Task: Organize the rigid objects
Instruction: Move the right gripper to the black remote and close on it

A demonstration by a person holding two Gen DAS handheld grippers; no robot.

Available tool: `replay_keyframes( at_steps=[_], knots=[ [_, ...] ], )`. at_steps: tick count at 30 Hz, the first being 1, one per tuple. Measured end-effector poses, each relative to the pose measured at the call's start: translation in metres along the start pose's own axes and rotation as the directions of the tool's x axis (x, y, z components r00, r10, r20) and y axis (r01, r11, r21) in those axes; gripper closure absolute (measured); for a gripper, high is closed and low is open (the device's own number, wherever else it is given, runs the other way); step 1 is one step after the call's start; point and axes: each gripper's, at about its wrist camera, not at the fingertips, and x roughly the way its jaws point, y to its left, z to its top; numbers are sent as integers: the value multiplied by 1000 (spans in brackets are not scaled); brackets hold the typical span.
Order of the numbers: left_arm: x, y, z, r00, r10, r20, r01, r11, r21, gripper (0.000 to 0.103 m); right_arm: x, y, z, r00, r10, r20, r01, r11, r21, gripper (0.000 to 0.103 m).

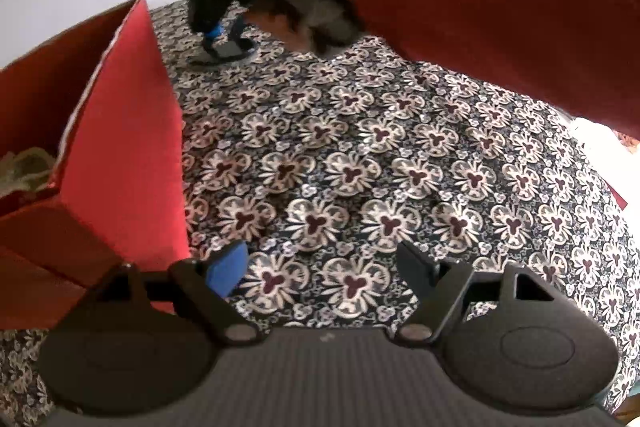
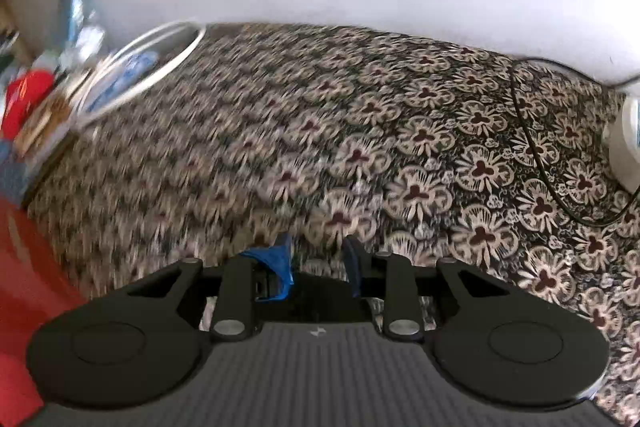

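Note:
My left gripper (image 1: pixel 324 263) is open, its jaws wide apart over the flower-patterned cloth (image 1: pixel 360 155), with nothing between them. Just to its left stands an open red box (image 1: pixel 128 147) with something beige and rope-like (image 1: pixel 24 167) inside. At the far side of the cloth, a hand in a red sleeve (image 1: pixel 500 15) holds my right gripper (image 1: pixel 224 43), tips close to the cloth. In the blurred right wrist view my right gripper (image 2: pixel 316 259) shows only a narrow gap, and I see only cloth (image 2: pixel 360 131) through it.
In the right wrist view a white ring-shaped rim (image 2: pixel 160 55) and blurred clutter with a red item (image 2: pixel 24 95) lie at the far left. A black cable (image 2: pixel 536 155) loops at the right beside a white object (image 2: pixel 624 147). Red box wall (image 2: pixel 24 267) at lower left.

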Motion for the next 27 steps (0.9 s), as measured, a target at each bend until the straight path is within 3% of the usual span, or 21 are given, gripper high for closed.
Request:
replay_keyframes(
  at_steps=[8,15,19,23,27],
  knots=[
    [-4,7,-4,1000,-25,-5,25,1000,-10,25,-66,3,-74,988,115,-106,-120,992,-42,92],
    [-13,-2,-19,997,-72,-31,72,997,9,24,-132,-8,-153,971,174,-162,-149,977,156,92],
    [-23,-15,-25,984,-175,-41,175,984,22,24,-159,-20,-190,971,185,-154,-131,943,307,91],
    [-24,-24,-27,967,-248,-63,249,968,5,25,-176,-27,-220,955,254,-153,-173,896,410,92],
    [-23,-28,-28,967,-247,-59,247,969,-3,25,-186,-24,-235,957,264,-119,-189,881,434,92]
  ],
)
